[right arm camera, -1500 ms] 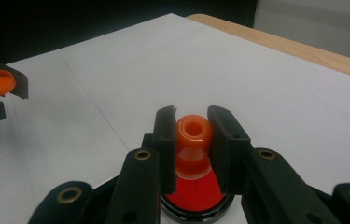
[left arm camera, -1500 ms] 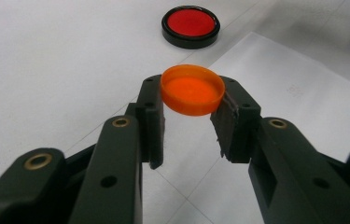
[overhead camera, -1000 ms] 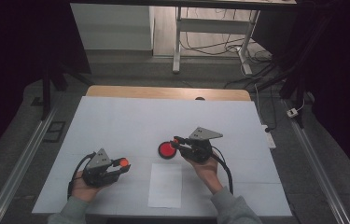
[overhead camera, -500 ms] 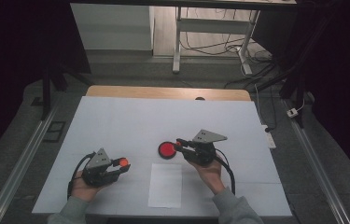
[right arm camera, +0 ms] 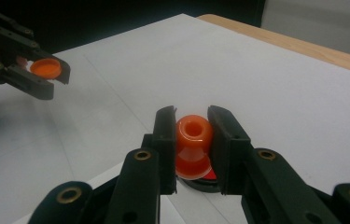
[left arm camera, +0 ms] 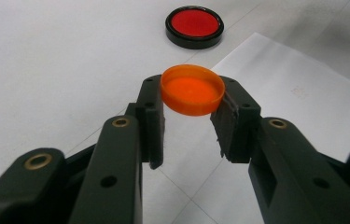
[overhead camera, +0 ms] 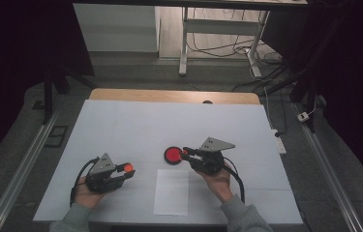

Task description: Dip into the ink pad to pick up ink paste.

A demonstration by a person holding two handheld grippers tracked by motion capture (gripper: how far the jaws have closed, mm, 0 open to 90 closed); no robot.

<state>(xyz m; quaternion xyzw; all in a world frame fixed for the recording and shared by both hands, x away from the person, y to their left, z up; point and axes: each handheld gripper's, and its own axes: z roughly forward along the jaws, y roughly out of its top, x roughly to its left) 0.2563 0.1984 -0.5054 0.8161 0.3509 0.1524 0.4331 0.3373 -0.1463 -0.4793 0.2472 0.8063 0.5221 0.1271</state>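
A dim room surrounds you, with a white-covered desk (overhead camera: 135, 125) lit in the middle and cables trailing across the floor beyond it. From the high view, your left claw (overhead camera: 127, 170) sits near the front left of the desk, clamped on a small orange cap (overhead camera: 128, 167), while your right claw (overhead camera: 185, 153) hangs just at the edge of a red dish with a black rim (overhead camera: 173, 155); a white sheet of paper (overhead camera: 171, 191) lies between your forearms, near the front edge. In the left gripper view, the orange cap (left arm camera: 192, 89) is pinched by its rim between the two pads, open side up and off the surface, with the red dish (left arm camera: 194, 24) well ahead and the paper (left arm camera: 298, 93) off to the right. In the right gripper view, your right claw (right arm camera: 192, 135) is closed on a small orange bottle (right arm camera: 192, 144), its open neck facing the camera and its base over the dish (right arm camera: 205, 179); whether it touches the dish you cannot tell. The left claw (right arm camera: 46, 70) with the cap (right arm camera: 45, 67) shows far off at upper left. The cap is gripped only by its thin edge, so squeezing harder or knocking it against the bottle could pop it out. If you bring the two together off-axis, the cap may seat crooked, and the tilted bottle could slip in your grip.
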